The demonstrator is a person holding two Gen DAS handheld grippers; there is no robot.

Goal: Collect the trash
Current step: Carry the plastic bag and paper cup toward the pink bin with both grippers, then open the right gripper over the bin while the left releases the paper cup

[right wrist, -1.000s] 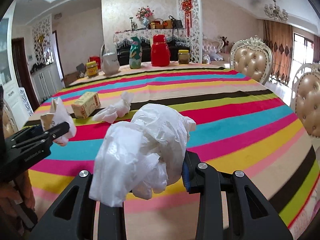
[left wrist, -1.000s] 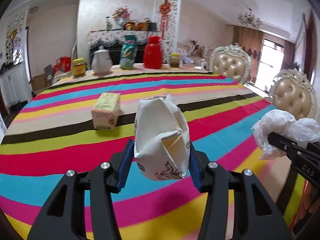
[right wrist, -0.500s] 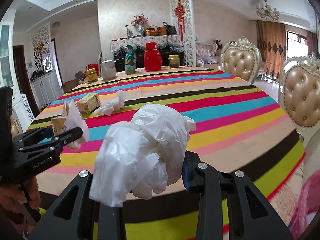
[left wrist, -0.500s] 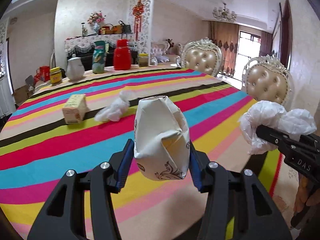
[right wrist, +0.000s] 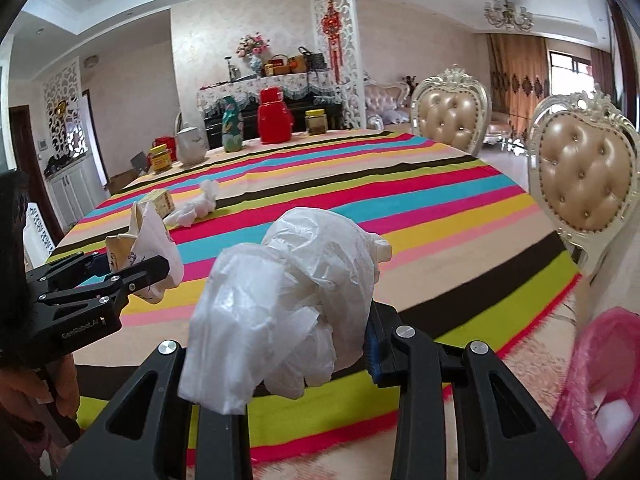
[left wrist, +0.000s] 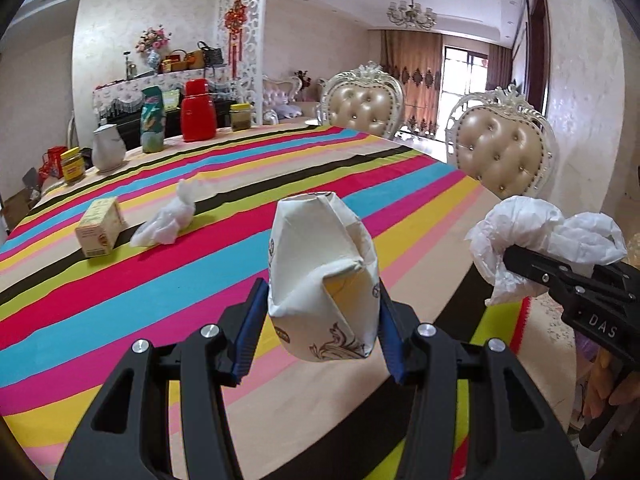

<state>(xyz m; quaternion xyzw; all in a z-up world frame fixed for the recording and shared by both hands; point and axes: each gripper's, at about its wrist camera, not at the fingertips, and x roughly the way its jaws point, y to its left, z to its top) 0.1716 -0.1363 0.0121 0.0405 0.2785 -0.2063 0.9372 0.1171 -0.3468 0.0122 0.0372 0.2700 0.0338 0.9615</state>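
Both grippers have drawn back toward the table's near edge. Left gripper (left wrist: 323, 320): clenched on crushed paper cup (left wrist: 324, 280). Right gripper (right wrist: 280, 320): clamped on crumpled plastic bag (right wrist: 288, 300), likely bound for pink-lined bin (right wrist: 600, 392).

Crumpled paper cup (left wrist: 324, 280), thin glossy plastic bag (right wrist: 288, 300), matt woven striped tablecloth (left wrist: 120, 300).

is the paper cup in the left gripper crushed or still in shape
Crushed: the paper cup has its rim folded shut and its side dented inward between the blue fingers.
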